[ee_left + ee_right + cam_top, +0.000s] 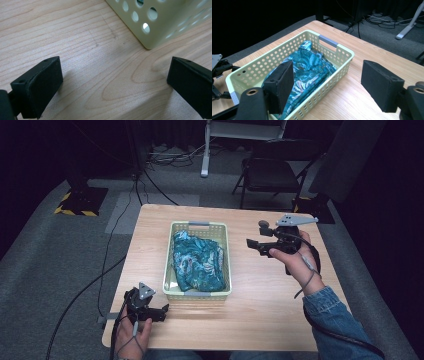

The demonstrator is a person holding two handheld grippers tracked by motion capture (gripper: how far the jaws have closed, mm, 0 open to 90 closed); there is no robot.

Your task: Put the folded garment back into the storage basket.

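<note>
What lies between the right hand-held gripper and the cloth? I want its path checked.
Just the basket wall and bare table, seen in the high view.

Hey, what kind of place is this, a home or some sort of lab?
Probably a recording lab or studio: black curtains around, cables across grey carpet, a folding chair, and one wooden table holding a basket.

baskets: 1, pale green [220, 292], table centre | cloths: 1, teal patterned [197, 260], inside basket | grippers: 2, left gripper [161, 312] near left, right gripper [253, 243] far right | tables: 1 [265, 315] | folding chairs: 1 [270, 170], far right
</note>
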